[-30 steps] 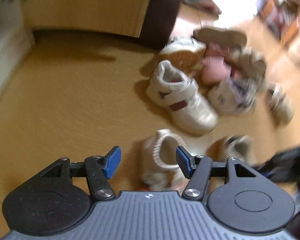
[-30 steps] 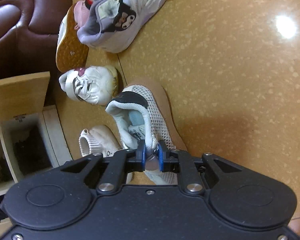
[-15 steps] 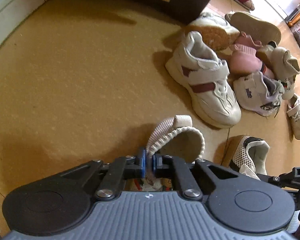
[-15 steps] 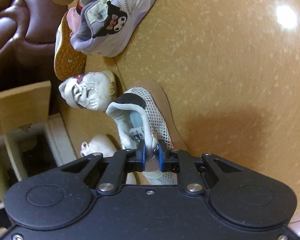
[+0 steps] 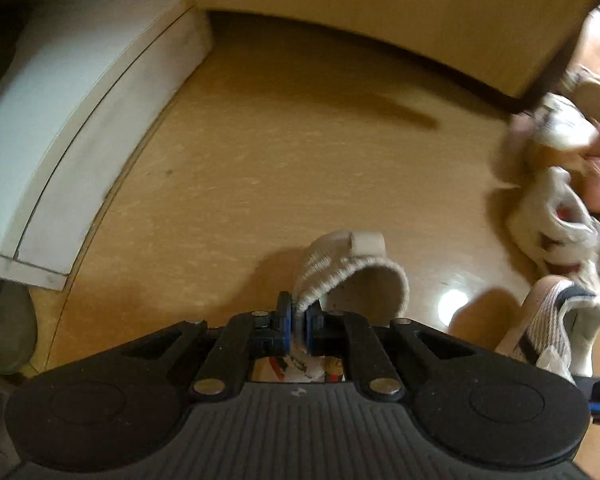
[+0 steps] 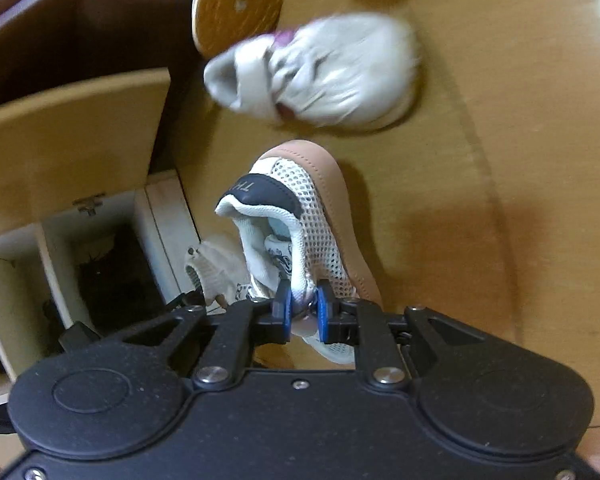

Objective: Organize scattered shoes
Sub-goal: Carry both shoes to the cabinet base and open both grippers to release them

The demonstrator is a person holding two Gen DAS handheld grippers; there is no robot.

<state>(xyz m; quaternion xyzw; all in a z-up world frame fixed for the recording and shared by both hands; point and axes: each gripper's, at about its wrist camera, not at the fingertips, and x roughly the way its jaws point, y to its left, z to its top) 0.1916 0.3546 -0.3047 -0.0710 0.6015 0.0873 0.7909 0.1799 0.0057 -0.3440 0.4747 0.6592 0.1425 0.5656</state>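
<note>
My left gripper (image 5: 298, 322) is shut on the ribbed collar of a beige knit shoe (image 5: 352, 276), which hangs below it above the tan floor. The same knit shoe (image 6: 212, 268) shows to the left in the right wrist view. My right gripper (image 6: 302, 312) is shut on the collar of a white mesh shoe (image 6: 312, 216) with a dark heel tab and a tan sole. That mesh shoe (image 5: 556, 320) appears at the lower right of the left wrist view. A white strap sneaker (image 6: 320, 72) lies blurred on the floor beyond it.
A white cabinet base (image 5: 80, 120) and a wooden panel (image 5: 380, 12) border the floor (image 5: 280, 160) ahead on the left. An open cabinet compartment (image 6: 108, 276) and a wooden door (image 6: 72, 140) stand left of the right gripper. More shoes (image 5: 556, 152) lie in a pile at right, one orange sole (image 6: 240, 0) up.
The left gripper shut on the knit shoe's collar and carried it left toward the white cabinet base. The right gripper, still holding the mesh shoe, moved closer to the open cabinet and strap sneaker.
</note>
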